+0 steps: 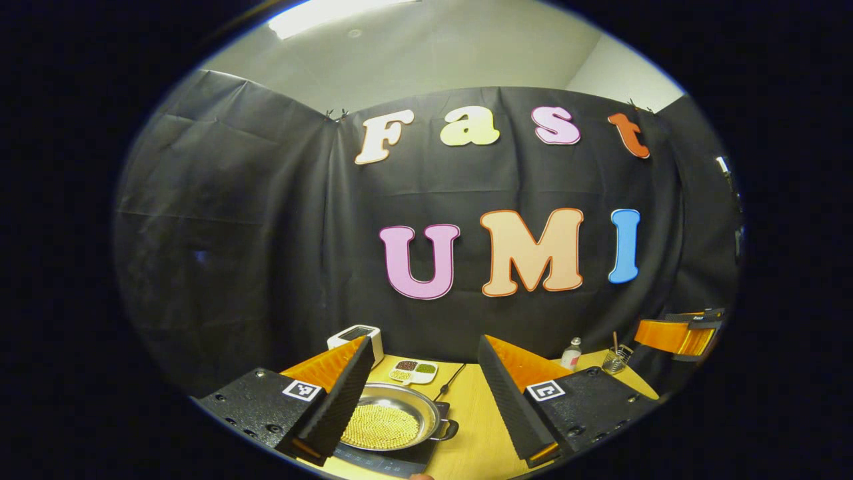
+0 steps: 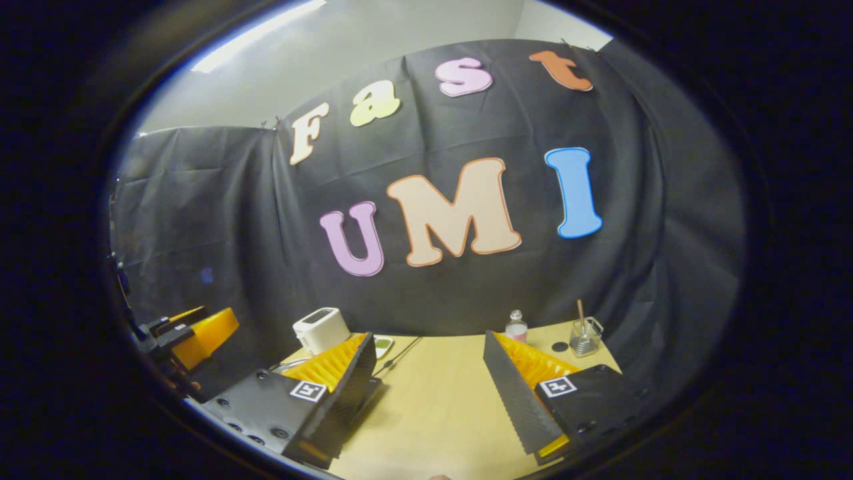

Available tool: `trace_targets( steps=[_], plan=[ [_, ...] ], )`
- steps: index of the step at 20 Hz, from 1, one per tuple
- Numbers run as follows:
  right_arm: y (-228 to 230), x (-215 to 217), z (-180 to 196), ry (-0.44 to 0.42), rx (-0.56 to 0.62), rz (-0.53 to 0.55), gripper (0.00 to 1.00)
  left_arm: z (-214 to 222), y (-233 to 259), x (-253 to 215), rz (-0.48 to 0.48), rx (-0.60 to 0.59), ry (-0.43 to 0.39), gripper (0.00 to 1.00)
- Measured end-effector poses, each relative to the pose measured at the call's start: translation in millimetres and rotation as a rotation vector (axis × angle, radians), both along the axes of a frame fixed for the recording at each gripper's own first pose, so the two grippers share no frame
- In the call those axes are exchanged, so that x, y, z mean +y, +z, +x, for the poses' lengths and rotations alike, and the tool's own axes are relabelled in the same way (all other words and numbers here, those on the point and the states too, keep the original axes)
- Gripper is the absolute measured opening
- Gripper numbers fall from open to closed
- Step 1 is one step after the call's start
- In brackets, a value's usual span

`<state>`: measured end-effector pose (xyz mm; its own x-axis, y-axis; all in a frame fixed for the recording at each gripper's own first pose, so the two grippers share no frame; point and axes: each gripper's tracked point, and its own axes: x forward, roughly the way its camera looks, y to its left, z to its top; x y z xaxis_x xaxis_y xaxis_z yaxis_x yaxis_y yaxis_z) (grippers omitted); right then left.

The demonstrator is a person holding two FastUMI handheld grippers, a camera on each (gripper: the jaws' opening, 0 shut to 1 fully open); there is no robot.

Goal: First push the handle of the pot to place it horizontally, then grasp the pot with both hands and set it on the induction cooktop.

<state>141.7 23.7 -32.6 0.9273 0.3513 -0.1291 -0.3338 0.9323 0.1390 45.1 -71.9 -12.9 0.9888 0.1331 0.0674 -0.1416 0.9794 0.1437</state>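
A steel pot (image 1: 390,421) full of small yellow beads rests on the black induction cooktop (image 1: 393,460) on the wooden table. Its short side handle (image 1: 448,430) points right in the left gripper view. My left gripper (image 1: 424,357) hovers above and behind the pot, open, with nothing between its fingers; its left finger (image 1: 343,397) hides the pot's left rim. My right gripper (image 2: 428,347) stands open over bare table, well to the right of the pot. A sliver of the pot's rim (image 2: 290,365) shows behind its left finger. Each gripper appears off to the side in the other's view.
A white toaster (image 2: 321,329) and a small divided dish of beans (image 1: 413,371) sit at the back of the table. A power cable (image 1: 452,381) runs back from the cooktop. A small bottle (image 2: 515,327) and a glass jar with a stick (image 2: 585,337) stand at back right.
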Motion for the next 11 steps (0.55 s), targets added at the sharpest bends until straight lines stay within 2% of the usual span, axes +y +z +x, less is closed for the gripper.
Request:
trace_targets(
  steps=[2,3,6,7,10,11],
  plan=[
    [0,-9,-2,-0.015,-0.004,-0.008,0.92,3,-2,-3,0.016,0.011,0.004,0.93],
    [0,-12,-3,-0.02,-0.008,-0.009,0.92,4,-2,-4,0.021,0.012,0.006,0.96],
    [-1,-25,-4,-0.041,-0.021,-0.016,0.92,7,0,-12,0.023,0.003,0.009,0.96],
    [-2,-28,-5,-0.044,-0.023,-0.017,0.92,7,1,-14,0.024,0.0,0.008,0.93],
    [0,-34,-6,-0.047,-0.037,-0.024,0.92,9,0,-20,0.019,-0.004,-0.003,0.95],
    [1,-37,-6,-0.052,-0.046,-0.03,0.99,8,-2,-23,0.014,-0.001,-0.005,0.95]
  ],
)
